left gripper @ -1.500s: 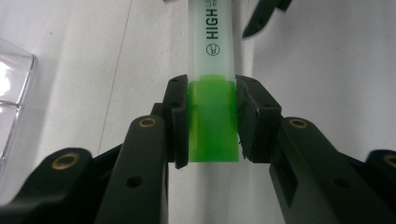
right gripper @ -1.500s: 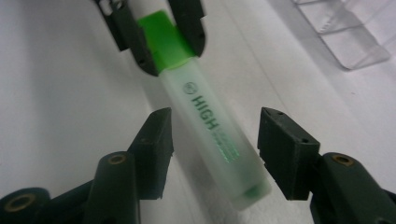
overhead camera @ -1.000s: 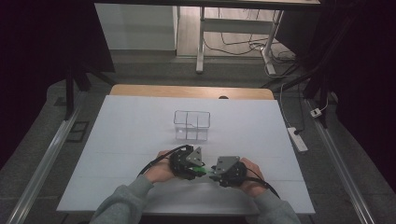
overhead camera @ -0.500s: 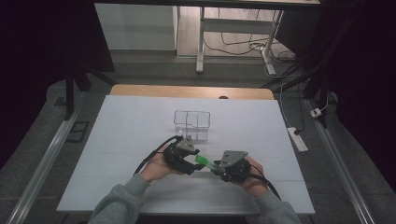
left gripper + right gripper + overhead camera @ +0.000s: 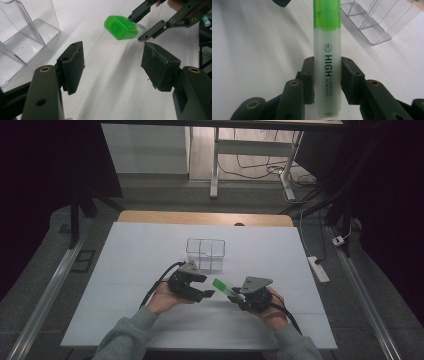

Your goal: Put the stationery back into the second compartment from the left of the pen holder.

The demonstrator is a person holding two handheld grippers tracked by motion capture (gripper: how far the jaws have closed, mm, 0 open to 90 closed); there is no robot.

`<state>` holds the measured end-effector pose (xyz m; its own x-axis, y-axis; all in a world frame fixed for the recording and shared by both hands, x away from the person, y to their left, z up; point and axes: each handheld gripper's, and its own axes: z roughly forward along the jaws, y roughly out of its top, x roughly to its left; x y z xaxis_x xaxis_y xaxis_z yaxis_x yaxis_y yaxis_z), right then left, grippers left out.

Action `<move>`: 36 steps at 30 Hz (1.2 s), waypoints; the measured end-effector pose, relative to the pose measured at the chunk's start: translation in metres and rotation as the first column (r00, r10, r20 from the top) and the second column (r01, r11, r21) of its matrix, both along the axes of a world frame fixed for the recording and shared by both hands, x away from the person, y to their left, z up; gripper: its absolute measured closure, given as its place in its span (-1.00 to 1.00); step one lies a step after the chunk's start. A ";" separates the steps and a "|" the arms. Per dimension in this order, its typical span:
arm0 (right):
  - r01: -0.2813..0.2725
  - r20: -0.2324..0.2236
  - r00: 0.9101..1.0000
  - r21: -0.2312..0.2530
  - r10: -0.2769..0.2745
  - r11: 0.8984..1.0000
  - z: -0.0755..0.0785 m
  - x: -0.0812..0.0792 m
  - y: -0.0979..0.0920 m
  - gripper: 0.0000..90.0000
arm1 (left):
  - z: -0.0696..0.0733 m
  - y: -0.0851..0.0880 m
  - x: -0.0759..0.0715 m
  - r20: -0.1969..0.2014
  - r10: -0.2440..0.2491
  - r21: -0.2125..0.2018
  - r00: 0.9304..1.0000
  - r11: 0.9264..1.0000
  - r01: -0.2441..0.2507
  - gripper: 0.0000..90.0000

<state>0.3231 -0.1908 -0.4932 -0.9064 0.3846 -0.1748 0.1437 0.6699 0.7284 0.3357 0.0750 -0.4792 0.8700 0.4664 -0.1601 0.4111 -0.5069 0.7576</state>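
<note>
Right gripper (image 5: 235, 296) clamped on a green highlighter (image 5: 222, 286), pads squeezing the pale barrel on both sides; clear in the right gripper view (image 5: 327, 80), barrel (image 5: 327, 62) upright between the jaws, green cap at the far end. Pen held just above the white table (image 5: 130, 260), between the two hands.

Left gripper (image 5: 207, 286) wide, nothing in it; jaws have just been opening, with only bare table between them in the left gripper view (image 5: 112, 67). Pen (image 5: 121, 27) sits just ahead of and beyond its pads (image 5: 72, 65), apart from them.

Key relation: pen's long axis runs from the right gripper toward the left, cap end nearest the left jaws, pointing roughly up-left on the table. Clear plastic organizer (image 5: 205, 253) stands beyond both grippers, nearer the left one; right hand would need to carry the pen forward to reach it.

Hard to read: pen's rear end cut off at the frame bottom in the right gripper view. Organizer's compartment dividers faint from above; which one is meant I cannot tell
</note>
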 end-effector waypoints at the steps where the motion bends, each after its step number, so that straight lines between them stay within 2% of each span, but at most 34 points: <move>1: 0.002 -0.001 1.000 0.003 -0.002 1.000 0.000 0.000 0.000 0.48 | 0.000 0.000 0.000 -0.004 0.003 -0.005 1.000 1.000 -0.003 -0.24; 7: 0.020 -0.008 1.000 0.025 -0.020 0.999 0.000 0.000 0.001 0.47 | 0.000 -0.001 0.002 -0.029 0.012 -0.043 1.000 0.999 -0.013 -0.30; 11: 0.020 -0.010 1.000 0.021 -0.020 1.000 0.000 0.000 0.001 0.47 | 0.000 -0.003 0.002 -0.041 0.026 -0.066 0.999 0.997 -0.029 -0.31; 20: 0.017 -0.002 1.000 0.022 -0.017 1.000 -0.001 -0.001 0.003 0.47 | -0.002 -0.008 0.002 -0.041 0.027 -0.075 0.999 0.997 -0.030 -0.31; 25: 0.014 0.005 1.000 0.015 -0.015 1.000 -0.002 -0.001 0.005 0.47 | -0.004 -0.012 0.003 -0.055 0.032 -0.086 0.998 0.996 -0.037 -0.29; 30: 0.005 0.037 0.999 0.001 -0.005 1.000 -0.003 -0.004 0.009 0.47 | -0.007 -0.018 0.004 -0.068 0.036 -0.106 0.997 0.993 -0.043 -0.17; 35: -0.009 0.064 0.998 0.003 0.008 1.000 -0.002 -0.006 0.011 0.47 | -0.010 -0.020 0.005 -0.091 0.034 -0.108 0.995 0.993 -0.044 0.09; 36: -0.010 0.068 0.998 0.007 0.009 1.000 -0.002 -0.006 0.011 0.47 | -0.010 -0.020 0.006 -0.099 0.031 -0.121 0.995 0.992 -0.043 0.15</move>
